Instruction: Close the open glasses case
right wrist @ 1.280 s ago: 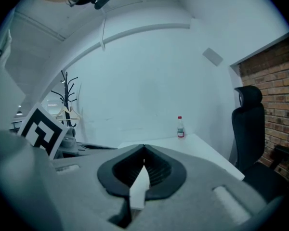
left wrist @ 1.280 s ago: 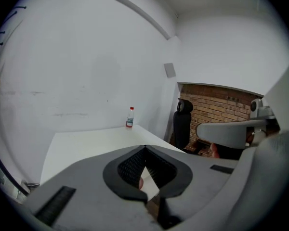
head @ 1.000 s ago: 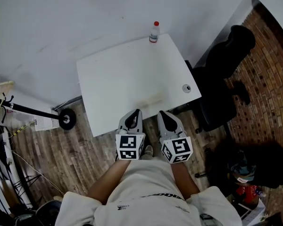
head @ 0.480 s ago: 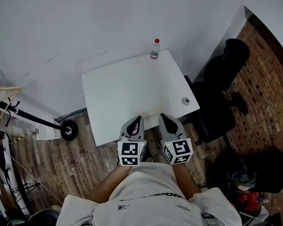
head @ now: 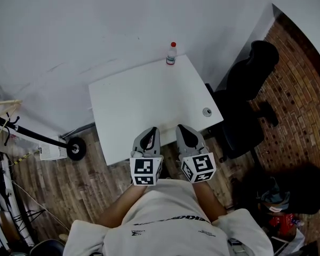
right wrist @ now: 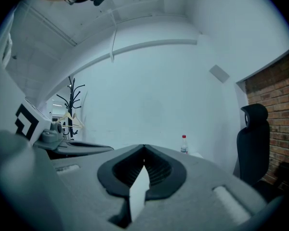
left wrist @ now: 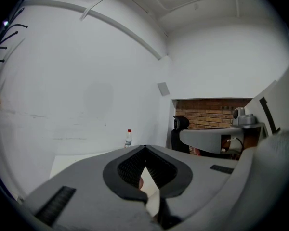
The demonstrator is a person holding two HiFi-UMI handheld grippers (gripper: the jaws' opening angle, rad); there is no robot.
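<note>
No glasses case is seen in any view, so where it is cannot be told. The white table (head: 144, 100) carries only a small clear bottle with a red cap (head: 172, 54) at its 12 o'clock edge and a small round grey fitting (head: 207, 111) near its 3 o'clock edge. A black office chair (head: 245, 84) stands off the table toward 2 o'clock. The step in hand is not settled by the pictures. The scene would fit a case not brought into view, or one already shut and taken away, so no closing move can be called for. Any approach would need the case located first. The left gripper (head: 153, 131) and right gripper (head: 182, 131) are held side by side at the table's 6 o'clock edge, close to the person's body and above the wood floor, pointed toward 12 o'clock. In the left gripper view the left gripper's (left wrist: 145, 147) jaws are clenched tip to tip with nothing gripped between them, only table showing through the lower gap. In the right gripper view the right gripper (right wrist: 144, 147) is likewise clenched and empty. Neither gripper touches the table or anything on it.
</note>
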